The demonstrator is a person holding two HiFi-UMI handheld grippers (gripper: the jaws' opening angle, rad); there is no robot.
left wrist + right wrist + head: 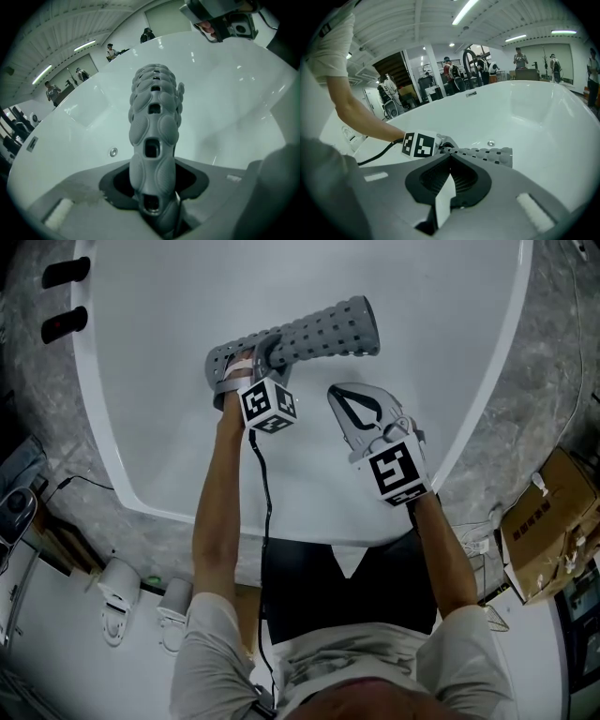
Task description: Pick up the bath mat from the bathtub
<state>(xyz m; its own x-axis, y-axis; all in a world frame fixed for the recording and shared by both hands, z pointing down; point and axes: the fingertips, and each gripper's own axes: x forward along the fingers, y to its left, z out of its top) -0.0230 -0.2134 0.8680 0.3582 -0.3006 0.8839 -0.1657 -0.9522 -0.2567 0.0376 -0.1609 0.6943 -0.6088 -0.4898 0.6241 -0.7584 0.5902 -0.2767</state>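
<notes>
- Nearest is the person, arms stretched forward over the near rim of the white tub [169, 352].
- A black cable [265, 493] runs along the left arm to the left gripper [154, 180].
- The right gripper [450, 157] hangs over the tub, right of the left one and near it. Its jaws are pressed together at the tips with nothing between them.
- The left gripper points steeply down, its jaws pinching the grey mat [323, 329] near one end.
- The mat is rolled or folded into a long bundle with rows of holes and bumps. It sticks out from the jaws far and right over the tub floor, and a short end pokes out on the left.
- A small round metal fitting [490, 143] sits on the tub wall beyond the mat.
- A speckled stone surround [553, 352] frames the tub, and a cardboard box [548, 521] stands outside it on the right.
- Far off, several people [520, 56] stand in a hall under strip lights.
</notes>
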